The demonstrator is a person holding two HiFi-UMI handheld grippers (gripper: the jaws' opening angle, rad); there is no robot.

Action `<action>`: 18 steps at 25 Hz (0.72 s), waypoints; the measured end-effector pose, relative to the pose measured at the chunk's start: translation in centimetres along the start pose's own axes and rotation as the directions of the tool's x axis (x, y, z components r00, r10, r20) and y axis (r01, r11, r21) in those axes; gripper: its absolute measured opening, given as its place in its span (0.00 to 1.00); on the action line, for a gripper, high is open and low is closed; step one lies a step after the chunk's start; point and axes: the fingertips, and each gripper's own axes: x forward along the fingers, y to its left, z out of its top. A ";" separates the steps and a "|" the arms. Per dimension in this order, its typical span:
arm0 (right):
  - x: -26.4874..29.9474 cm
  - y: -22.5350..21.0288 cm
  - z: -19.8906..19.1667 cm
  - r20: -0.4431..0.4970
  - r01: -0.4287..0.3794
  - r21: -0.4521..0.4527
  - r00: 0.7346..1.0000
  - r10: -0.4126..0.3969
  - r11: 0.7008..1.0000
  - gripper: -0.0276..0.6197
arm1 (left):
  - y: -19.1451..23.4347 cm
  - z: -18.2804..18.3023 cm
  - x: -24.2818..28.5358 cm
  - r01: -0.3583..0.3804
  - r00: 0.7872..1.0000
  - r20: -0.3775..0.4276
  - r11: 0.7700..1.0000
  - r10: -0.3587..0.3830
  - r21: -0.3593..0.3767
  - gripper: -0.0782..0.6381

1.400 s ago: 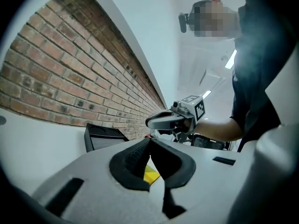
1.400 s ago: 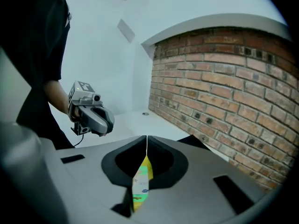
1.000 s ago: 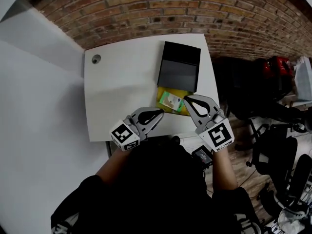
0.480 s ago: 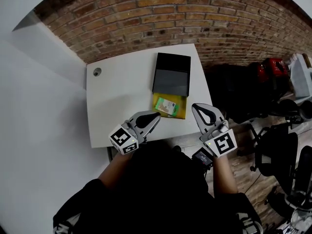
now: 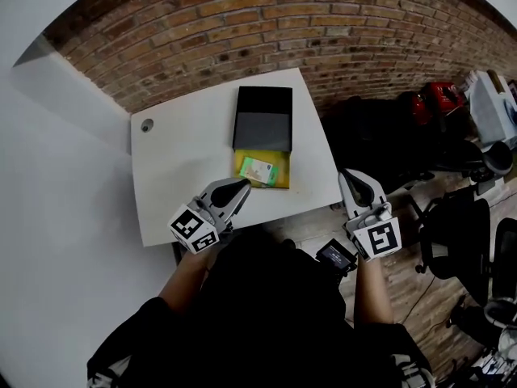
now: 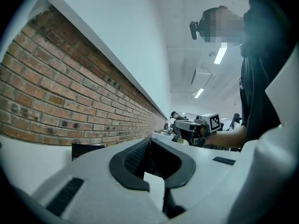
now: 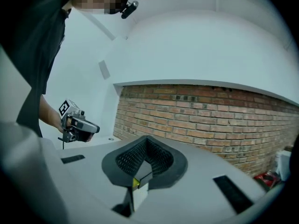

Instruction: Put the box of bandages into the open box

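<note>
The box of bandages (image 5: 258, 169) lies on a yellow mat (image 5: 279, 177) just before the open box (image 5: 262, 107). It is probably light, stiff cardboard, so pinch its sides. Left gripper (image 5: 241, 186) and right gripper (image 5: 350, 176) are closed and empty.

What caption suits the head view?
Left gripper and right gripper, shut, hover near a green-and-white box on a yellow tray beside a black box on a white table.
</note>
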 end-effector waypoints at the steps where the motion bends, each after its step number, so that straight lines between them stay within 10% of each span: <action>1: -0.9 -0.6 -0.3 -0.004 0.027 0.002 1.000 -0.027 1.000 0.05 | -0.3 0.0 0.3 0.005 1.000 0.000 1.000 -0.005 0.002 0.13; 18: -12.7 -3.7 -3.6 0.032 0.145 0.066 0.989 -0.147 0.987 0.05 | -8.8 -2.4 2.5 0.009 1.000 -0.006 1.000 -0.009 0.030 0.13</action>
